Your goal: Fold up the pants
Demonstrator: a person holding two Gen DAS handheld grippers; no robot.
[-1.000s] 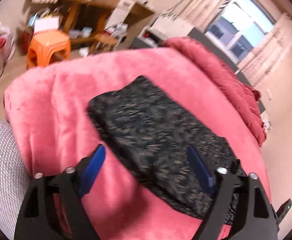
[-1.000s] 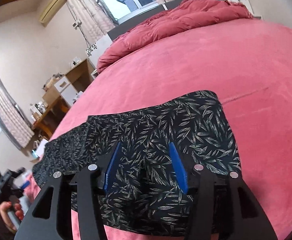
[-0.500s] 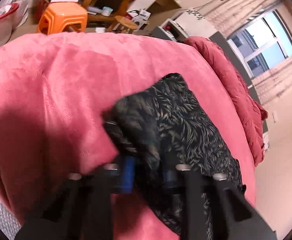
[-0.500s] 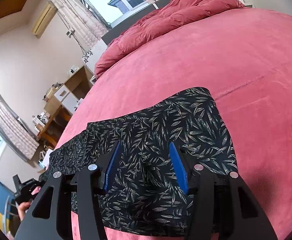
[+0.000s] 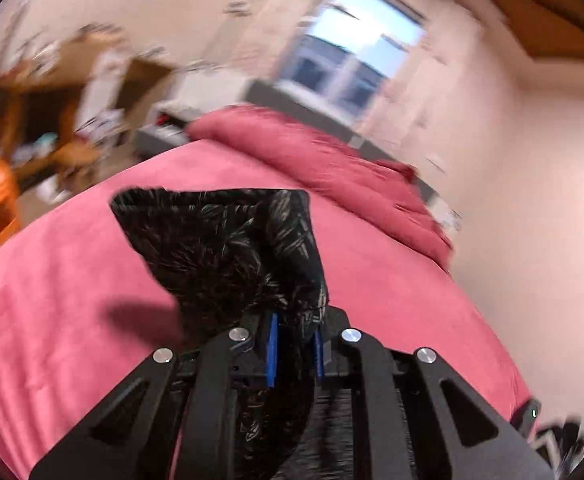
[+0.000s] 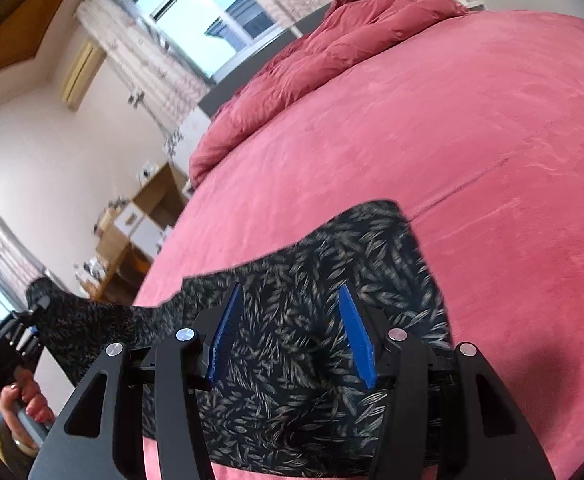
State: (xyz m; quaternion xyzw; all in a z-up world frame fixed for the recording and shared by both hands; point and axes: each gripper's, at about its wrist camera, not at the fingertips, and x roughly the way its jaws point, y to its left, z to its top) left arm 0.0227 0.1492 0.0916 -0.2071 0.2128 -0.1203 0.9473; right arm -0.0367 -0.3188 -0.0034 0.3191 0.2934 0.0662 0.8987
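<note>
Pinching the pants [image 5: 231, 248] off the bed [image 5: 51, 300], the left claw [image 5: 294, 344] is clenched; only the right view shows the right claw [image 6: 287, 336] spread above them.

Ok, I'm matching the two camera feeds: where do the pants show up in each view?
Left wrist: pants centre frame, bunched and lifted, clamped in the left hand-held gripper.
Right wrist: pants lower centre, flat on the bed beneath the open right hand-held gripper, one end raised at left.
Shared landmark: crumpled red duvet below the window.
</note>
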